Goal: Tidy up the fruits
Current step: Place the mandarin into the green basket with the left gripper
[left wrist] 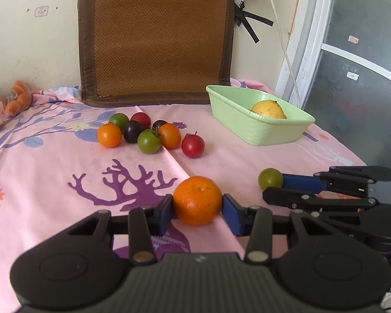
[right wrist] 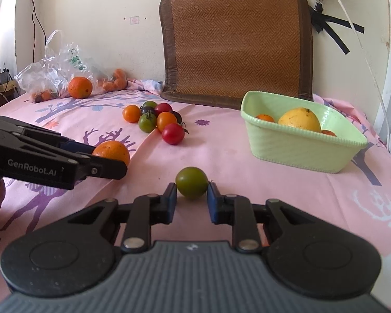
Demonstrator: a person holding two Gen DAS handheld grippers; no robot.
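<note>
A: In the left wrist view, what did the left gripper (left wrist: 197, 210) have?

B: An orange (left wrist: 197, 200). It sat between the two blue pads (left wrist: 165, 212), both pressed to its sides, so the tongs were clamped on it. Its underside was at the pink cloth (left wrist: 52, 172); I could not tell whether it was lifted.

A: And the other tool in that view?

B: The right gripper (left wrist: 276, 184) came in from the right edge, seen side-on, with a green tomato (left wrist: 270, 179) at its tips. Further back lay a cluster of small tomatoes (left wrist: 148, 133), and to the right of them a green basket (left wrist: 258, 133) with a yellow fruit (left wrist: 268, 109) in it.

A: What about the right wrist view?

B: The green tomato (right wrist: 191, 182) lay between the right gripper's (right wrist: 191, 203) pads (right wrist: 213, 203), out near their tips. The pads stood just beside it; the far one seemed to touch, but I could not tell whether the grip was made.

A: Was the left tool visible there?

B: Yes, the left gripper (right wrist: 112, 160) reached in from the left, its fingers around the orange (right wrist: 112, 152). The basket (right wrist: 299, 148) stood to the right, well apart from the tomato, holding the yellow fruit (right wrist: 299, 120) and some small orange ones. The tomato cluster (right wrist: 156, 120) lay beyond, mid-cloth.
</note>
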